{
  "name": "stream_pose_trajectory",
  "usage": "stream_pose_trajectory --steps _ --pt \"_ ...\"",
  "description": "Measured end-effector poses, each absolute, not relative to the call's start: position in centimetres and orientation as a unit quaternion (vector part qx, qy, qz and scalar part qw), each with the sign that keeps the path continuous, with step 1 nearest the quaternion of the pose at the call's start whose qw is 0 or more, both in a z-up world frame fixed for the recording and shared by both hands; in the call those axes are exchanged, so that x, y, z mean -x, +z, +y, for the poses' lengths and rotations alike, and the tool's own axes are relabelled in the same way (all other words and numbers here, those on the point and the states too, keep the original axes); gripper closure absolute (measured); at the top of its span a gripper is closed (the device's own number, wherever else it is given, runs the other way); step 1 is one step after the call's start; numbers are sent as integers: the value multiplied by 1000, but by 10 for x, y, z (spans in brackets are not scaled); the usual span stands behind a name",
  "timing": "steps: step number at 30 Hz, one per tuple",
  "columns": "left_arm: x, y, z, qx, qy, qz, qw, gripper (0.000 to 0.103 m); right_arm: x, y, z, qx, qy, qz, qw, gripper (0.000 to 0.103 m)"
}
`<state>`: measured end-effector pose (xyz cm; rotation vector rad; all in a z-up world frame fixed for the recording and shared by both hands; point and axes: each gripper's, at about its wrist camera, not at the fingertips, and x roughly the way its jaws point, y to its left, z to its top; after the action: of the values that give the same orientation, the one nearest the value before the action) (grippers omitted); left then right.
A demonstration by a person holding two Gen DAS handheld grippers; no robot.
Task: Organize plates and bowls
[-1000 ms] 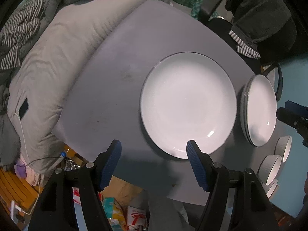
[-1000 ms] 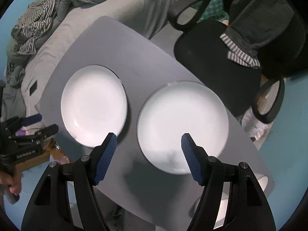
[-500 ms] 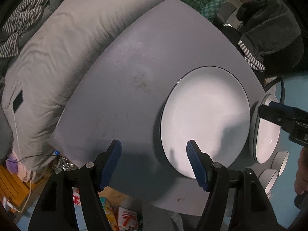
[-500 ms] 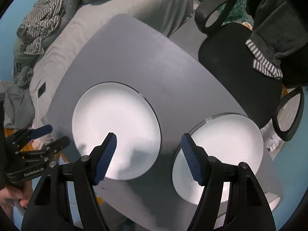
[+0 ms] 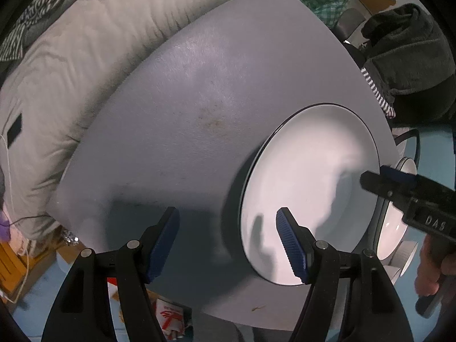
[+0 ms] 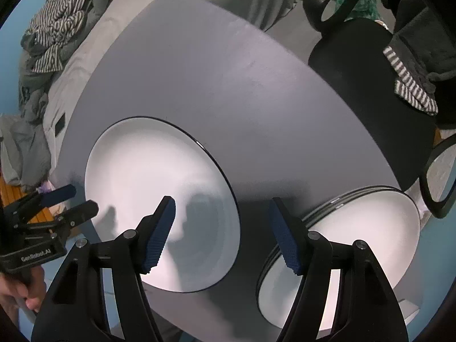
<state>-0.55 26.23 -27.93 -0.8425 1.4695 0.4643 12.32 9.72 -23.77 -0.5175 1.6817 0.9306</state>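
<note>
A single white plate [image 5: 310, 188] with a dark rim lies on the grey table [image 5: 185, 108]; it also shows in the right wrist view [image 6: 159, 199]. A stack of white plates [image 6: 350, 242] sits to its right, seen at the edge of the left wrist view [image 5: 396, 222]. My left gripper [image 5: 226, 235] is open and empty, its right finger over the single plate's near-left part. My right gripper [image 6: 222, 230] is open and empty above the gap between the single plate and the stack. A ribbed bowl [image 5: 406, 252] peeks out by the stack.
A grey quilted sofa [image 5: 65, 65] with striped clothes [image 6: 54, 37] runs along the table's far left. A black office chair [image 6: 364, 71] draped with dark clothing stands at the far right. Boxes and wires lie on the floor [image 5: 168, 316] below the table's near edge.
Both grippers have shifted left across the table and moved lower. The single plate now lies right of my left gripper, and my right gripper has left the stack for the gap. Both stay open.
</note>
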Motion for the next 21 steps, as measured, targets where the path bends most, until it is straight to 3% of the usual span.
stream_pose_trajectory --steps 2,5,8,16,21 --pt "4 -281 261 371 200 644 638 32 -122 -240 98 219 396 710 540 35" --pt "2 -283 260 369 195 647 639 34 -122 -243 99 220 408 710 530 48" --pt "4 -284 260 372 191 649 635 49 -123 -245 98 218 409 715 523 56" --pt "3 -284 251 359 174 655 642 75 -126 -252 92 214 407 727 509 72" --pt "8 -284 253 359 171 654 644 80 -126 -253 90 222 397 723 519 88"
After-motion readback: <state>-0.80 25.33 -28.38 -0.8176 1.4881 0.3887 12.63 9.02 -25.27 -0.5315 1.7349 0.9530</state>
